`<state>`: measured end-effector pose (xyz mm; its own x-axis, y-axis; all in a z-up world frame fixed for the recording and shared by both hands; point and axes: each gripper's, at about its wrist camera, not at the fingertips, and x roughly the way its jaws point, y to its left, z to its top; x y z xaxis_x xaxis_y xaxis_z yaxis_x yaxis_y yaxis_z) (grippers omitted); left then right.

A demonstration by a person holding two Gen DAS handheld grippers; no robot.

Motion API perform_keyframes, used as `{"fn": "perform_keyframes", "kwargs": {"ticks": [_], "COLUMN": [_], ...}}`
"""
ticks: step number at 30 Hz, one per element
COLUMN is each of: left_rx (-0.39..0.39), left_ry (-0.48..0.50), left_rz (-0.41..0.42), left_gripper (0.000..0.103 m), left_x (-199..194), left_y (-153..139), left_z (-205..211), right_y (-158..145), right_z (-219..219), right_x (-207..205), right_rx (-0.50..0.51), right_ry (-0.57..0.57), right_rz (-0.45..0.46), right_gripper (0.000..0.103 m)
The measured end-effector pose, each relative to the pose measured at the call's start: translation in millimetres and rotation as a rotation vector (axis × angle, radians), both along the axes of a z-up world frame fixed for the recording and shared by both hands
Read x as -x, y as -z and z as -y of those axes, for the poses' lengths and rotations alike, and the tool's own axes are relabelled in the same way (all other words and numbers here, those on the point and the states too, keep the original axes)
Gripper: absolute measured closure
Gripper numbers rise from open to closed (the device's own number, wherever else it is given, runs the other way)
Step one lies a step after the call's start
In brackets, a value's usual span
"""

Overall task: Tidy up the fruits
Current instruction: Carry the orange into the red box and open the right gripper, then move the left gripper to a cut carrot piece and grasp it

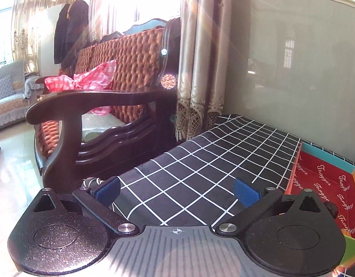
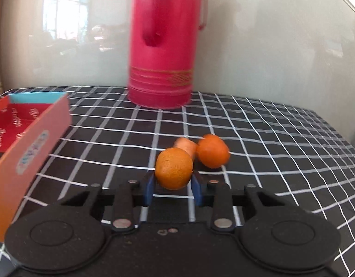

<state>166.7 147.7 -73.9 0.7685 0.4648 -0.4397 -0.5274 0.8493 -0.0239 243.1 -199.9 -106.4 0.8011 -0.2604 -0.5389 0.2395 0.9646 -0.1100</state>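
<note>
In the right wrist view my right gripper (image 2: 173, 184) is shut on an orange (image 2: 174, 171), held between its blue pads just above the black checked tablecloth (image 2: 269, 138). A second orange (image 2: 213, 151) and a smaller orange piece (image 2: 185, 145) lie on the cloth just behind it. An open red box (image 2: 27, 138) stands at the left; it also shows in the left wrist view (image 1: 325, 184) at the right. My left gripper (image 1: 177, 191) is open and empty, low over the cloth's left end.
A tall red thermos jug (image 2: 163, 46) stands at the back of the table against the grey wall. A dark wooden sofa (image 1: 96, 106) with a pink checked cloth stands beyond the table's left edge, next to curtains (image 1: 200, 69).
</note>
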Motion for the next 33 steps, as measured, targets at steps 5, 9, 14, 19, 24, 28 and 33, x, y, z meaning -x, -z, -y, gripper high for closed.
{"fn": "perform_keyframes", "kwargs": {"ticks": [5, 9, 14, 19, 24, 28, 33], "left_rx": [-0.016, -0.03, -0.029, -0.045, -0.035, -0.028, -0.028], "left_ry": [-0.002, -0.013, -0.025, -0.034, -0.049, -0.052, -0.041], "left_rz": [-0.01, -0.012, -0.021, -0.019, -0.017, -0.015, -0.016], "left_gripper": [0.0, 0.0, 0.0, 0.0, 0.0, 0.0, 0.0], "left_x": [0, 2, 4, 7, 9, 10, 8], "left_y": [1, 1, 2, 2, 2, 2, 3], "left_z": [2, -1, -7, -12, -19, -20, -15], "right_y": [-13, -25, -31, -27, -20, -24, -33], "right_z": [-29, -48, -80, -109, -130, -133, -126], "right_x": [10, 18, 23, 26, 27, 42, 50], "right_rx": [0.008, -0.04, -0.054, -0.013, 0.041, 0.068, 0.144], "right_ry": [-0.118, -0.247, -0.433, -0.532, -0.565, -0.547, -0.467], "right_rz": [0.079, 0.154, 0.188, 0.17, 0.148, 0.213, 0.313], "right_gripper": [0.078, 0.078, 0.077, 0.077, 0.073, 0.05, 0.027]}}
